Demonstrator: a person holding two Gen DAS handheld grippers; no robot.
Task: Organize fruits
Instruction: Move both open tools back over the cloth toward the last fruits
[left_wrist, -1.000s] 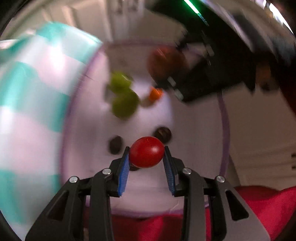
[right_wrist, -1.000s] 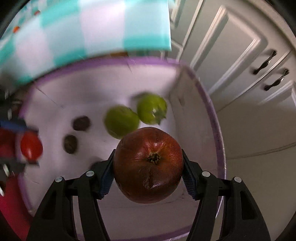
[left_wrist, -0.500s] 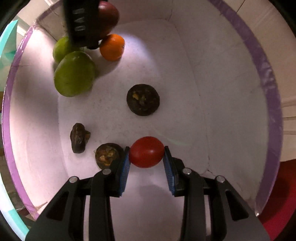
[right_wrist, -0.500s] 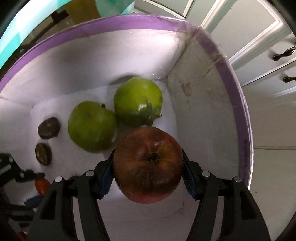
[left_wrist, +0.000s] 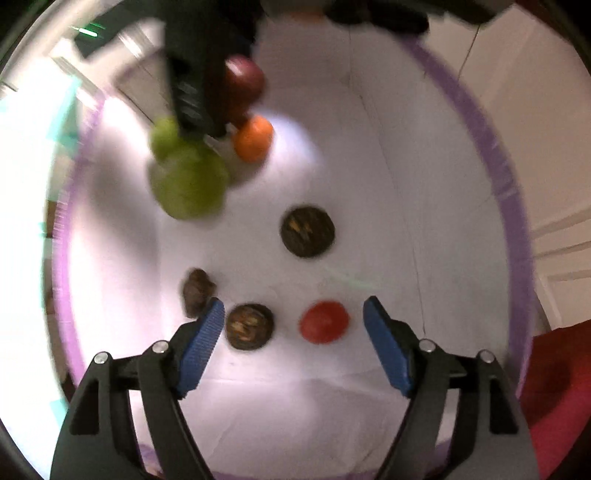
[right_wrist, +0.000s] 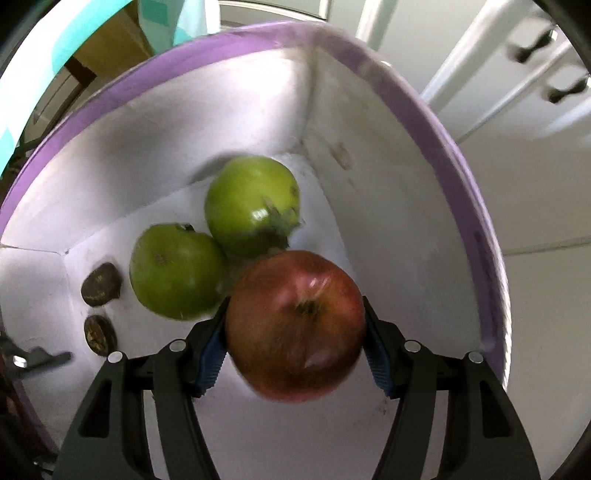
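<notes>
Down at the bottom of the left wrist frame, the left gripper (left_wrist: 293, 319) is hanging with its jaws spread wide, gripping nothing; the small red tomato (left_wrist: 324, 322) is sitting loose between them on the floor of the white bin (left_wrist: 369, 166), beside a dark shriveled fruit (left_wrist: 250, 326). Everything there is pretty blurry. In the right wrist view, the right gripper (right_wrist: 295, 334) is squeezing a red apple (right_wrist: 295, 325) just beside two green fruits (right_wrist: 177, 271). An orange (left_wrist: 253, 143) is showing only in the left view, partly cut off by the other tool.
</notes>
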